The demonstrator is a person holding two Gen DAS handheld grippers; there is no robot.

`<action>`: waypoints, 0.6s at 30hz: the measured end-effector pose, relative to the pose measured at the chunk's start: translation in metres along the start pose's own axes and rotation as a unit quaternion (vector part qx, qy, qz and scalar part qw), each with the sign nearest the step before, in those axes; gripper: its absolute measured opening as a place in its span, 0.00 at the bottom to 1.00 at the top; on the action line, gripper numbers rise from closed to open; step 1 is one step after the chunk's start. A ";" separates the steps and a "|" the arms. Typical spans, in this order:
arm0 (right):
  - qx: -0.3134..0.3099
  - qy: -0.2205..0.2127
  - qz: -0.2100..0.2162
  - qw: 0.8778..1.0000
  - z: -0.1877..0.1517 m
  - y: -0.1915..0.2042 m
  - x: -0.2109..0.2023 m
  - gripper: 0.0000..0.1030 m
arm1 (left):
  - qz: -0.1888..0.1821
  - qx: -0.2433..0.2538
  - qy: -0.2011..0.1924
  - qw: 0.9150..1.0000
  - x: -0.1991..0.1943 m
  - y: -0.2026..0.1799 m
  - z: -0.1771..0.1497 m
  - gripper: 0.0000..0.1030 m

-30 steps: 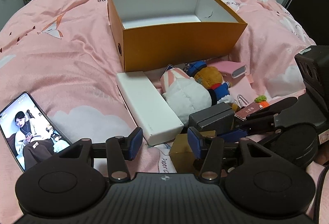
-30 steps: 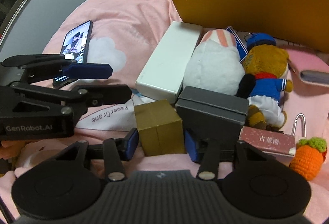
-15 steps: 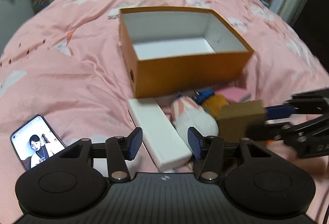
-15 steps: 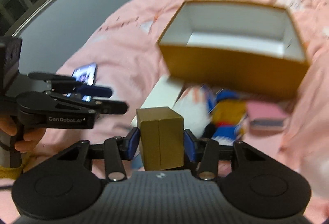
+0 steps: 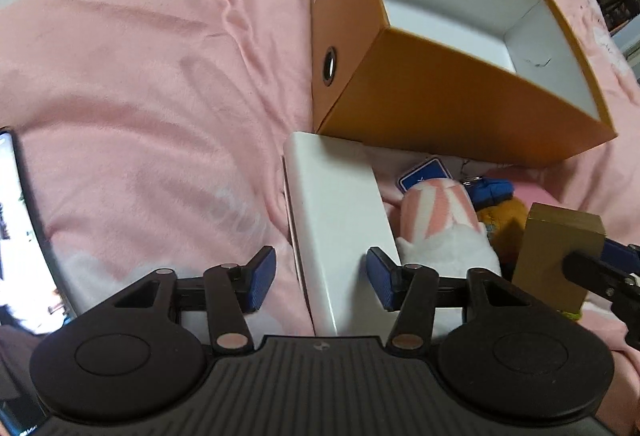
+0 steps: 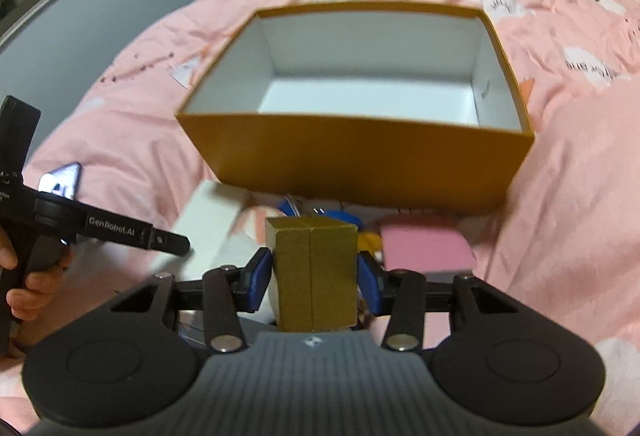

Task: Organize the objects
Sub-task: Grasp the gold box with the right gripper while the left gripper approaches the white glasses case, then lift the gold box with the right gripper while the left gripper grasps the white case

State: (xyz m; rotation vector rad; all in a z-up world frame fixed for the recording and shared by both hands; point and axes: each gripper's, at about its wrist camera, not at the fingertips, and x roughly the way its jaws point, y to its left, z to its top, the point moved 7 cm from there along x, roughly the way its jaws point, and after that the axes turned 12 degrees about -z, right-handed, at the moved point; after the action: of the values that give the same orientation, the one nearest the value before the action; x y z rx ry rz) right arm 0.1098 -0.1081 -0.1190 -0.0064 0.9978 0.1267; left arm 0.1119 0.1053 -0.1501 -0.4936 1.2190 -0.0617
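Left wrist view: the left tongs point down at a pink bed cover, their jaws spread and just widened further, straddling the near end of a long white box without pressing it. Just right of the tongs lies a white and pink plush toy; ahead and to the right stands an open orange box, white inside. Far left, a phone lies lit. At the right edge a small gold box sits in the other tongs. Right wrist view: the right tongs are clenched on the gold box, held above the bed with the orange box straight ahead. A pink case lies just right of the tongs; the left tongs reach in from the left, gripped by a hand.
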 end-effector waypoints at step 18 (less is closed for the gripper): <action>0.016 0.015 0.041 0.999 0.007 0.003 0.022 0.47 | -0.066 -0.024 0.013 0.997 0.012 0.004 0.001 0.40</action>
State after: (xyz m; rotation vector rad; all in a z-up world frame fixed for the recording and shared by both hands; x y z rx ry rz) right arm 0.1268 -0.1025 -0.1332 0.0621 1.0301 0.1861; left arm 0.1159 0.1052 -0.1621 -0.6167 1.2150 -0.1530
